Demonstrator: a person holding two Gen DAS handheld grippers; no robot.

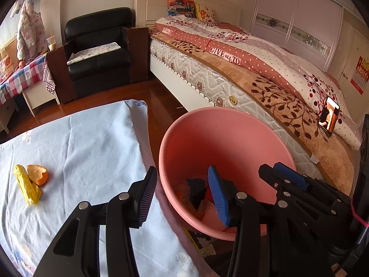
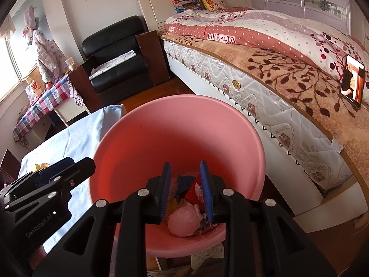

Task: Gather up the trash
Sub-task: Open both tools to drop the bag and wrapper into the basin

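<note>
Both tools hung empty over the pink bin [image 2: 143, 138]: left tool [image 1: 182, 194] wide, right tool [image 2: 185, 189] narrowly parted. The corn cob [image 1: 27, 184] and orange peel [image 1: 38, 174] left on the desk [image 1: 92, 143] could be missed, or the bin knocked in reaching.

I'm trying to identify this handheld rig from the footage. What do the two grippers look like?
Both are matte black plastic linkages joined by round silver pins. The left gripper and the right gripper each end in two flat fingers faced with ribbed blue pads. White lettering reading GenRobot.AI marks the left gripper's body in the right wrist view. A thin pink cord runs beside the right gripper. No hands or sleeves show.
</note>
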